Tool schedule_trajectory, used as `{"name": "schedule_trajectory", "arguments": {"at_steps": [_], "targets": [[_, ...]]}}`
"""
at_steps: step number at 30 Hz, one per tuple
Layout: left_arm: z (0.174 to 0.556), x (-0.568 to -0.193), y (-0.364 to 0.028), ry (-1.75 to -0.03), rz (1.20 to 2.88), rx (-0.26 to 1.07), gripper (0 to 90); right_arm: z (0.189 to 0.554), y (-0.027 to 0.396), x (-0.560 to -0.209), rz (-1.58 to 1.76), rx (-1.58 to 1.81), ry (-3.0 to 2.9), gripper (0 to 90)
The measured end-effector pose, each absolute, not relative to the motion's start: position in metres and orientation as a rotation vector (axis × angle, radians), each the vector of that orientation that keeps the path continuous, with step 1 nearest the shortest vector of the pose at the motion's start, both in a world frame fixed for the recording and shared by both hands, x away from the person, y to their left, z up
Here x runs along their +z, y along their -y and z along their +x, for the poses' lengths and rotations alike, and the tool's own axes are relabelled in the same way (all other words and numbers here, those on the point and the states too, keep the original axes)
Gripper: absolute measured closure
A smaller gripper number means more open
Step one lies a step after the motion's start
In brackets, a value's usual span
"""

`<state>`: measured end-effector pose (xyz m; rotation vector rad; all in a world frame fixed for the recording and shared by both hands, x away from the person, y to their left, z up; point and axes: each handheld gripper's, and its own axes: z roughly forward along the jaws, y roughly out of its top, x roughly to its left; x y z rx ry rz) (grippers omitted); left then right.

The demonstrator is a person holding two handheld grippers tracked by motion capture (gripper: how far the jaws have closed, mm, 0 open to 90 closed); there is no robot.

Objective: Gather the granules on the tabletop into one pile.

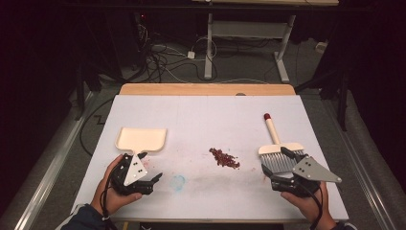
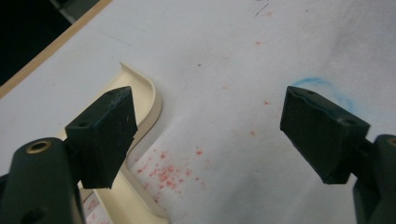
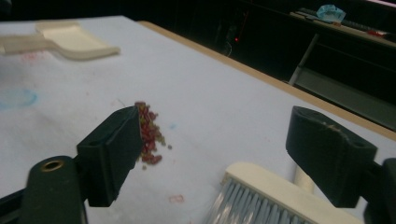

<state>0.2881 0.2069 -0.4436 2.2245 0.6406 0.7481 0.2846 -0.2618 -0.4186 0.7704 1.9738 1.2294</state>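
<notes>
A cream dustpan (image 1: 141,138) lies on the white table sheet (image 1: 206,120) at the left, handle toward me. My left gripper (image 1: 151,167) hovers just right of that handle, open; in the left gripper view its jaws (image 2: 210,135) stand wide with the dustpan's rim (image 2: 147,105) beside the left one. A small pile of dark red bits (image 1: 224,158) sits mid-table. At the right lies a brush (image 1: 277,154) with grey bristles and a red-tipped handle. My right gripper (image 1: 277,164) is open over the bristles; the brush head (image 3: 273,189) shows low between its jaws (image 3: 224,149), untouched, and the pile (image 3: 150,133) sits just past the left jaw.
A faint blue ring (image 1: 178,181) and red stains mark the sheet near my left gripper. The table's wooden far edge (image 1: 206,89) faces a white desk frame (image 1: 244,33) and floor cables (image 1: 163,57). Bare sheet lies between dustpan and pile.
</notes>
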Motion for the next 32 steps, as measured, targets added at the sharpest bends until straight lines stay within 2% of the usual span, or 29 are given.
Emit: {"name": "schedule_trajectory", "arguments": {"at_steps": [7,32], "targets": [[0.282,-0.445,-0.203,-0.606,2.239,0.752,18.2,0.292,0.262,-0.436,0.765,1.170,-2.021,18.6],[0.291,-0.445,-0.205,-0.643,2.209,0.730,17.9,0.296,0.263,-0.431,0.749,1.178,-1.982,19.2]]}}
